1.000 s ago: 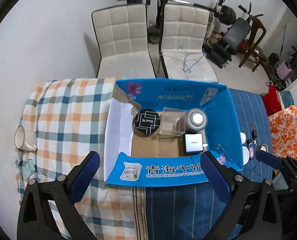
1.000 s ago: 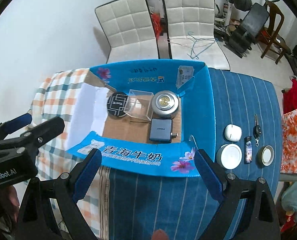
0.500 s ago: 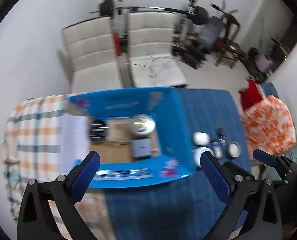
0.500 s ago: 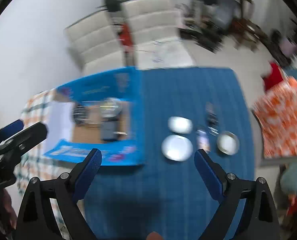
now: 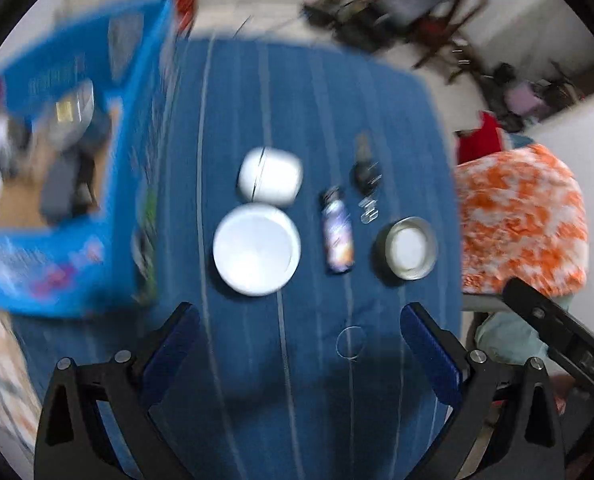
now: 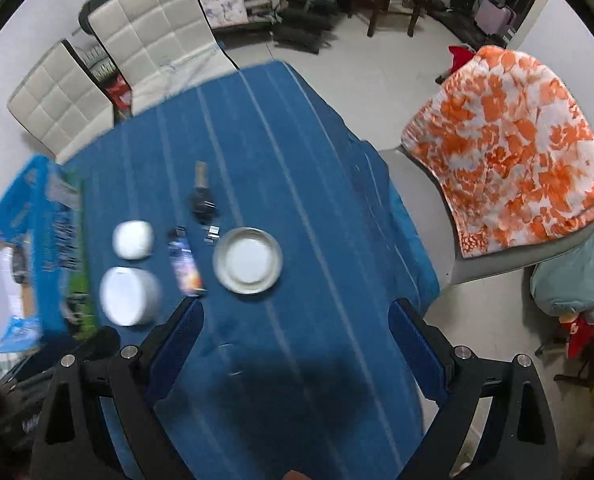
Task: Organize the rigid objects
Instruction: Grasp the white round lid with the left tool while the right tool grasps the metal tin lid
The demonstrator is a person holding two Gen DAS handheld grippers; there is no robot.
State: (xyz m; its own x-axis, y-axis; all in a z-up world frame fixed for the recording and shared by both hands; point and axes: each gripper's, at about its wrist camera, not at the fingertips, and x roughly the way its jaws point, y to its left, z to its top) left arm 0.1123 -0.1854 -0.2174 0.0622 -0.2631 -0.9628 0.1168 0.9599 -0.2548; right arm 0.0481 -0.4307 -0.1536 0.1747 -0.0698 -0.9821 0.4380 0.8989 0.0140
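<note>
Loose items lie on the blue striped cloth (image 5: 289,92): a round white tin (image 5: 256,249), a white rounded case (image 5: 270,176), a small printed rectangle (image 5: 338,236), a car key (image 5: 365,172) and a metal-rimmed lid (image 5: 407,248). My left gripper (image 5: 299,344) hovers open above and nearer than them. In the right wrist view my right gripper (image 6: 295,338) is open too, just nearer than the lid (image 6: 248,260), the printed rectangle (image 6: 185,265), the tin (image 6: 127,295), the case (image 6: 133,239) and the key (image 6: 202,200). Both views are motion-blurred.
The blue cardboard box (image 5: 135,128) holding several items sits at the left. A chair draped in orange-and-white fabric (image 6: 513,152) stands off the table's right edge. Two white padded chairs (image 6: 137,40) stand behind, with gym gear beyond. A thin wire ring (image 5: 351,342) lies between my left fingers.
Both grippers have swung right, from over the blue box to over the loose items on the blue cloth. Both stayed open. The box now sits at the left edge of each view.
</note>
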